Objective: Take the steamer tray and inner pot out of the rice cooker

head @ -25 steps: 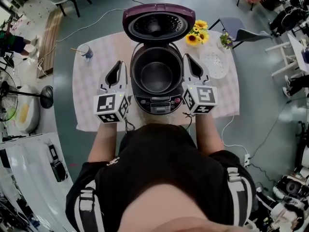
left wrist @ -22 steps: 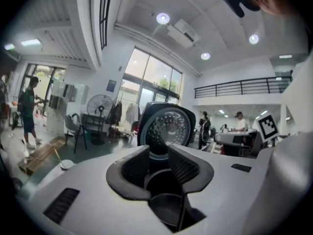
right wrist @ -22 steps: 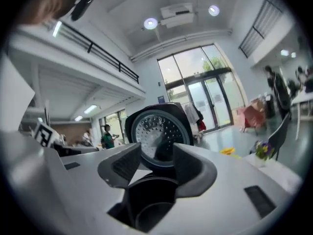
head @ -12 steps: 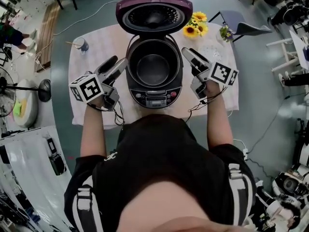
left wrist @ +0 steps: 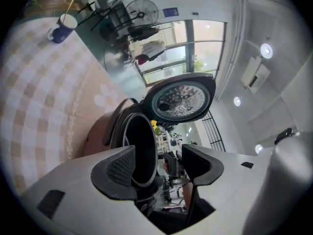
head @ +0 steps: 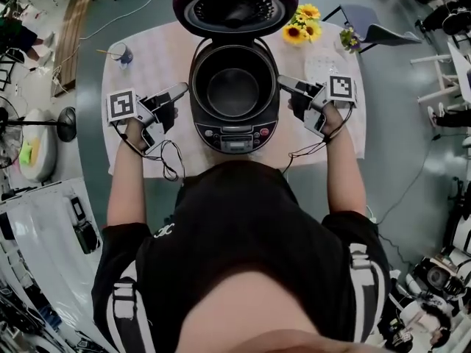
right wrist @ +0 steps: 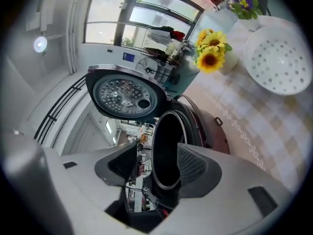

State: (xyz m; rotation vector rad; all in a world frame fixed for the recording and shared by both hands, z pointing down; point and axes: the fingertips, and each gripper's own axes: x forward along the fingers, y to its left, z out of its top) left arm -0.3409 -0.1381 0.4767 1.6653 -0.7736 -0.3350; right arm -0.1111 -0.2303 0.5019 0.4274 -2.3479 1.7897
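Flanking the rice cooker (head: pixel 234 129) on the checked tablecloth (head: pixel 158 50), the left gripper (head: pixel 181 90) and the right gripper (head: pixel 284 84) point in at its rim from opposite sides, each tip just beside the rim. Both have just been opening their jaws, which now stand spread; in each gripper view the cooker's rim shows in the gap between the pads, and no pad presses on it. The inner pot (head: pixel 232 93) sits in the cooker body, dark and empty, under the raised lid (head: pixel 235 6). The steamer tray (right wrist: pixel 279 58) (white, dotted with holes) lies on the cloth to the cooker's right, beyond the right gripper and near the sunflowers (head: pixel 302 29). A cup (head: pixel 124 54) stands at the table's far left corner, well apart from both grippers.
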